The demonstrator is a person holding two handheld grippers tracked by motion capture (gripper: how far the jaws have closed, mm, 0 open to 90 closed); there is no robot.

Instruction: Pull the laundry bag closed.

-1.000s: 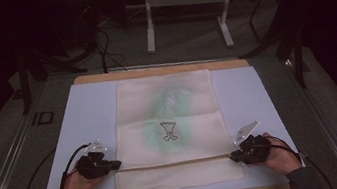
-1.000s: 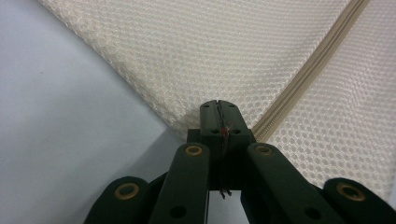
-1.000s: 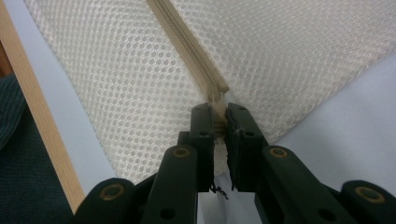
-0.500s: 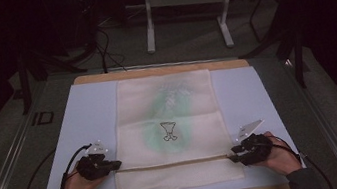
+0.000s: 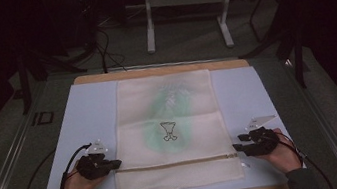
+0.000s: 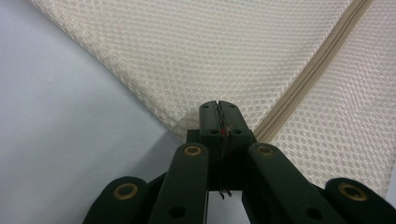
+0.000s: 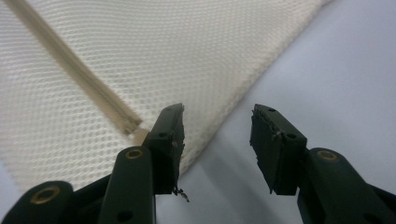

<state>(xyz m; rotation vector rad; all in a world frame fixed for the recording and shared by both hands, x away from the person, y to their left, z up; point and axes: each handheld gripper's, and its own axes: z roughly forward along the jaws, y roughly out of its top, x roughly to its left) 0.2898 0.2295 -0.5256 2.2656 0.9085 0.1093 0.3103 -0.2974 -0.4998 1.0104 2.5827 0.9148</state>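
A cream mesh bag (image 5: 171, 124) with a green shape and a small black drawing lies flat on the pale blue mat (image 5: 89, 116). Its zipper (image 5: 177, 163) runs across near the front edge. My left gripper (image 5: 116, 164) is shut on the bag's left edge beside the zipper's end; in the left gripper view the jaws (image 6: 218, 109) meet on the mesh (image 6: 210, 56) next to the zipper (image 6: 313, 60). My right gripper (image 5: 237, 146) sits at the bag's right edge and its jaws have just been opening. In the right gripper view they (image 7: 217, 116) stand apart, one over the mesh (image 7: 140, 56), not pressing it.
The mat covers a wooden table (image 5: 162, 69), with bare mat on both sides of the bag. Behind the table stands a grey metal frame (image 5: 183, 1) on a dark floor with cables (image 5: 104, 48). Rails run along the table's left side (image 5: 10, 163).
The right gripper's jaws have opened and let go of the bag's right edge. The left gripper stays shut on the left edge. Both hands have hardly moved.
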